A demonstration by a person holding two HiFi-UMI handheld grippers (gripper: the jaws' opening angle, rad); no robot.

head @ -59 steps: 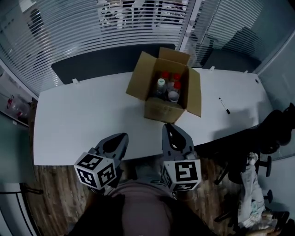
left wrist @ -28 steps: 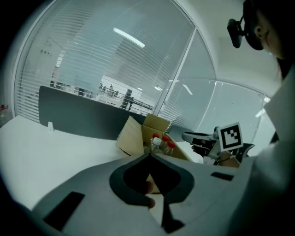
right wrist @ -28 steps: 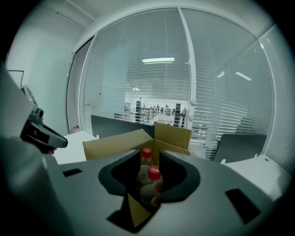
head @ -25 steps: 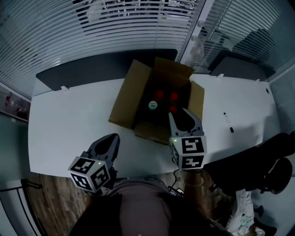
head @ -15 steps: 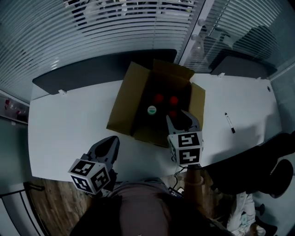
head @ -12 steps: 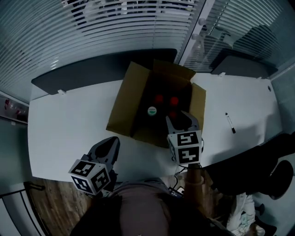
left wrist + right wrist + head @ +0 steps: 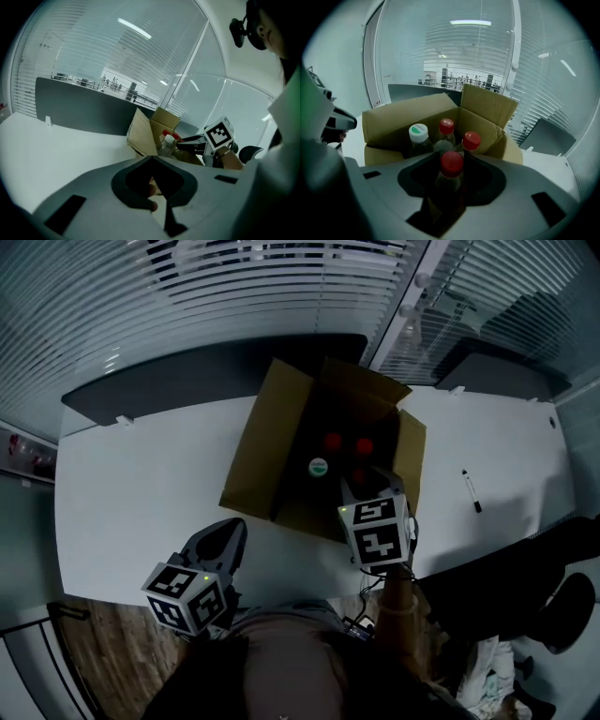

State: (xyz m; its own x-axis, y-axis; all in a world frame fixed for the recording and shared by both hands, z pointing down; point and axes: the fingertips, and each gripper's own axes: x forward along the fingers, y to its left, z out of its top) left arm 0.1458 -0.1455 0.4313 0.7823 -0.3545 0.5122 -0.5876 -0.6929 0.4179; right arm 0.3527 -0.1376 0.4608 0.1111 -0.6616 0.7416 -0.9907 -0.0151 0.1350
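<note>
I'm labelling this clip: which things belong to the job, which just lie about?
In use: right gripper, red-capped bottle between its open jaws, cardboard box, the other three bottles.
Lying about: marker pen, dark desk screen, left gripper shut and empty.

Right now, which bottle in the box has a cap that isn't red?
The white-capped bottle, on the left inside the cardboard box. The other three bottles all have red caps.

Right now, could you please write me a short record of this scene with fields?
left tool: shut, empty, above near edge of the white table
right tool: jaws apart around the nearest red-capped plastic bottle
container: open brown cardboard box on the table, four bottles upright inside
other bottles: two red-capped bottles, one white-capped bottle
aside: black marker pen right of the box
</note>
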